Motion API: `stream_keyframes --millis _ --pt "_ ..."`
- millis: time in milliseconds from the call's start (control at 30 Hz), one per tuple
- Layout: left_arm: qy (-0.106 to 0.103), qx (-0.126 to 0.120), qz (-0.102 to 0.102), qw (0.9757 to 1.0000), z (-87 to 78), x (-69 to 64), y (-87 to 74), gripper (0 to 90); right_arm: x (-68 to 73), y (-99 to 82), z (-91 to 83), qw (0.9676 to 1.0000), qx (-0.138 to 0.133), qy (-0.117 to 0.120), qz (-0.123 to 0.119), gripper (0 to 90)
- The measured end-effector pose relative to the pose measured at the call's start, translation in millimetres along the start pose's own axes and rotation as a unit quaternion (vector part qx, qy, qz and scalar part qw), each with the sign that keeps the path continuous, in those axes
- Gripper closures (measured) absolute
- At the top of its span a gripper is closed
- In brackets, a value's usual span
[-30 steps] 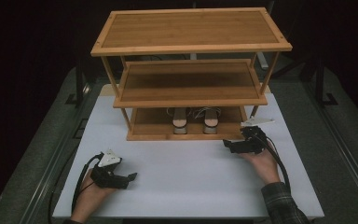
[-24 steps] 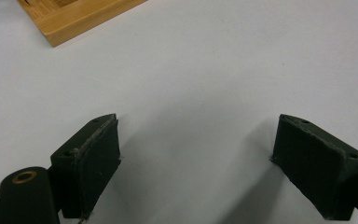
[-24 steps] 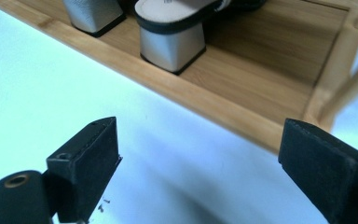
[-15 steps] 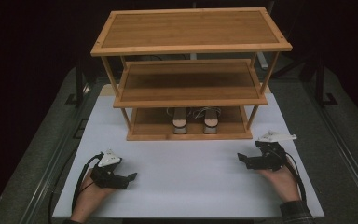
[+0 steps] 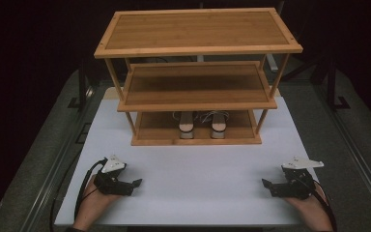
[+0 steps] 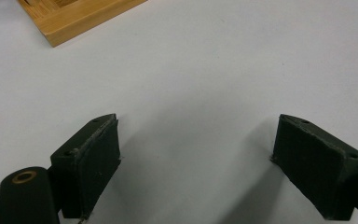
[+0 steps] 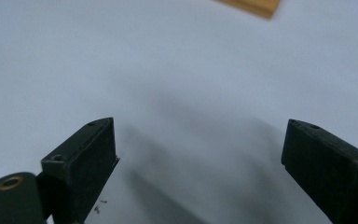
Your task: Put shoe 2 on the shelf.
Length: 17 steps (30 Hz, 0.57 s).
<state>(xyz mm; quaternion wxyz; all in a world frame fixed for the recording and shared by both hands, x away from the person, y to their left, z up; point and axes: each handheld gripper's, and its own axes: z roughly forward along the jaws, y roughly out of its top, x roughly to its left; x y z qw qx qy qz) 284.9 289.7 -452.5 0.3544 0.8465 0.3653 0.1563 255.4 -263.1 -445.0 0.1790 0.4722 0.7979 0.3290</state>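
A three-tier bamboo shelf rack [image 5: 196, 87] stands at the back of the white table top [image 5: 198, 164]. On its bottom tier sits a pair of shoes [image 5: 199, 124], side by side, toes toward me. My left gripper [image 5: 134, 184] rests at the front left of the table, open, with bare white surface between its jaws [image 6: 198, 140]. At the front right my right gripper [image 5: 266, 185] lies open too, jaws wide over the white top [image 7: 200, 144]. A corner of the rack's base [image 6: 74, 18] shows at the upper left of the left gripper view.
The rack's top tier [image 5: 198, 29] and middle tier [image 5: 195, 84] carry nothing. Metal rails [image 5: 53, 174] run along both sides of the table. Black cables [image 5: 84, 181] trail from the grippers toward the front edge.
The right gripper has drawn back from the rack's lower right corner to the front right of the table. The left gripper has stayed put.
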Motion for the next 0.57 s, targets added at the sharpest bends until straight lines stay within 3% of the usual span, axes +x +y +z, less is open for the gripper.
stream_keyframes --millis 167,567 --pt "0.0 0.0 0.0 1.0 0.0 -0.1 -0.1 13.8 -2.2 -13.1 2.8 0.9999 0.01 -0.008 0.0 3.2" --pt "0.0 0.0 0.0 1.0 0.0 -0.1 -0.1 13.8 -2.8 -15.6 3.6 1.0 0.002 -0.008 0.0 2.5"
